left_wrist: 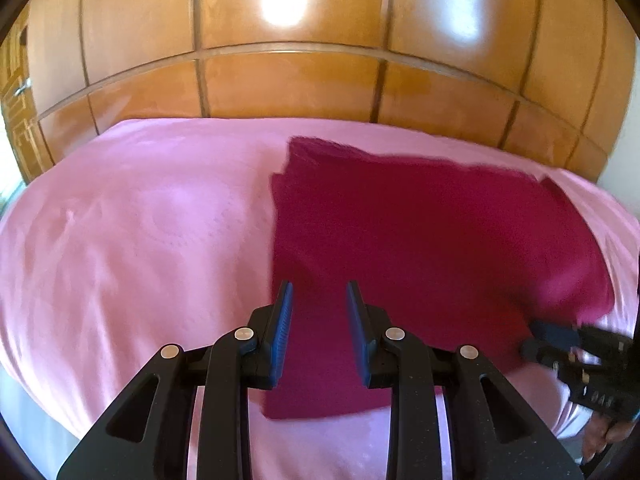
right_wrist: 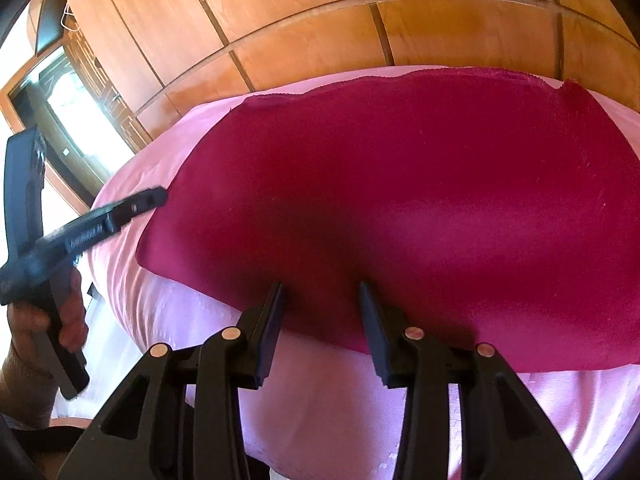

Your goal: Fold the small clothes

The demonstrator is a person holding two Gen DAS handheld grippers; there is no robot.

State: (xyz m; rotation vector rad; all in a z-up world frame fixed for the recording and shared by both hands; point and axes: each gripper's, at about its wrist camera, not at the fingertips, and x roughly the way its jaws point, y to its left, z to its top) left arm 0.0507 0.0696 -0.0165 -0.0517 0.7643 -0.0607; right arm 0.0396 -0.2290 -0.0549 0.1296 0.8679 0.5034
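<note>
Two handheld black two-finger grippers hover at the near edge of one dark crimson, soft-knit garment (left_wrist: 420,248), which lies flat as a rough rectangle on a pale pink satin bedcover (left_wrist: 132,240). The left gripper (left_wrist: 319,300) sits over the garment's near left part, its blue-lined fingers a narrow way apart with nothing pinched between them; cloth shows in the gap but lies below the pads. The right gripper (right_wrist: 322,300) is likewise narrowly parted and holds nothing, its tips just over the near hem. Each tool appears in the other's view: the right one enters low on the right side of the left camera, the left one reaches in from the left of the right camera, carried by a bare hand (right_wrist: 44,320).

The placement looks deliberate: both tools stand along the same near edge, one toward each end, probably to pinch it and carry it away toward the far edge for a fold (a judgement only; no pinch is made). The garment's far edge looks doubled, so it may already be folded once.

The bedcover is smooth, faintly patterned and slightly rumpled. Beyond the tools stands a glossy orange-brown panelled wooden wardrobe (left_wrist: 300,80); to their far left, a bright window (right_wrist: 76,112).
</note>
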